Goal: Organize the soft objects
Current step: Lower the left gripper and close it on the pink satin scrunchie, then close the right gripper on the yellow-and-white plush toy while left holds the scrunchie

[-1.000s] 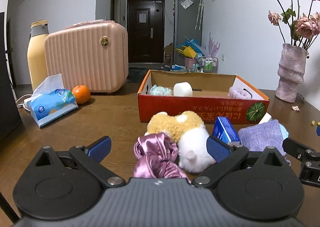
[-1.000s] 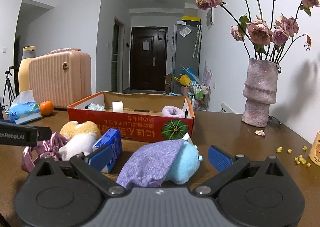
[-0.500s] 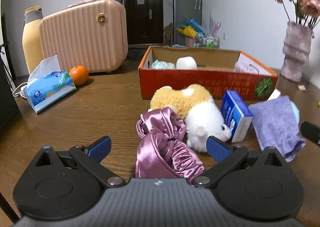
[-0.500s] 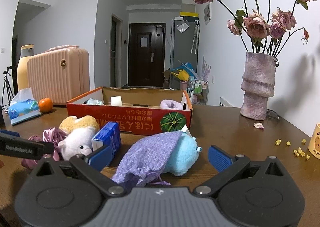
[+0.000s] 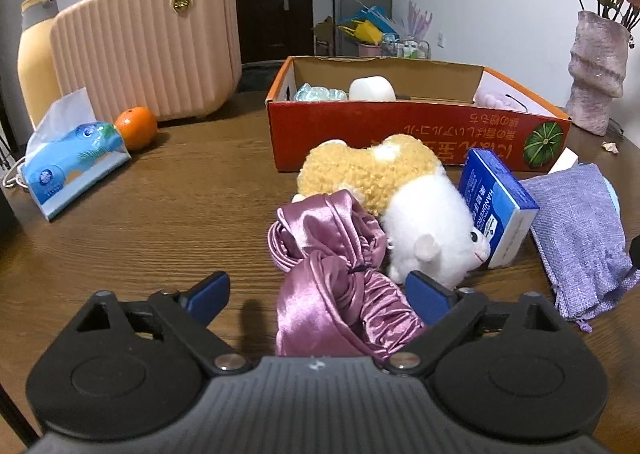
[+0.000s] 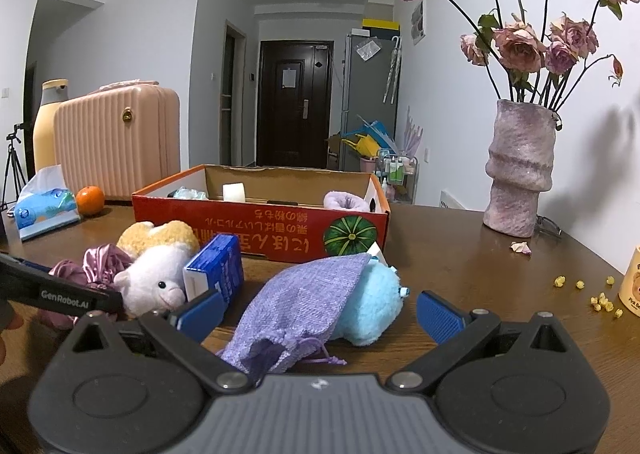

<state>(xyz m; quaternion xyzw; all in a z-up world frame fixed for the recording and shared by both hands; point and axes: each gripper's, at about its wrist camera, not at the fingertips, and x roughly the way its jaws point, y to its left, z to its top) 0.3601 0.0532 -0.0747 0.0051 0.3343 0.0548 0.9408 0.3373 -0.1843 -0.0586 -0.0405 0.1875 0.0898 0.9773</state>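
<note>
A pink satin cloth point(image 5: 336, 278) lies on the wooden table right in front of my open left gripper point(image 5: 318, 292), partly between its fingers. Behind it lies a tan and white plush toy point(image 5: 404, 205). A lilac knit pouch point(image 6: 304, 306) covers a light blue plush point(image 6: 370, 308) between the fingers of my open right gripper point(image 6: 318, 314). A blue tissue box point(image 6: 218, 274) leans on the plush toy point(image 6: 154, 282). The red cardboard box point(image 5: 400, 133) behind holds several soft items. The left gripper's side point(image 6: 60, 294) shows in the right wrist view.
A pink suitcase point(image 5: 148, 41), a yellow bottle point(image 5: 34, 57), an orange point(image 5: 136, 127) and a tissue pack point(image 5: 68, 169) stand at the left. A vase of roses point(image 6: 520, 169), yellow crumbs point(image 6: 600, 298) and a cup point(image 6: 632, 282) are at the right.
My left gripper has risen and tilted down over the satin cloth, which now looks larger and nearer. My right gripper has drawn back and up a little. Both stay open.
</note>
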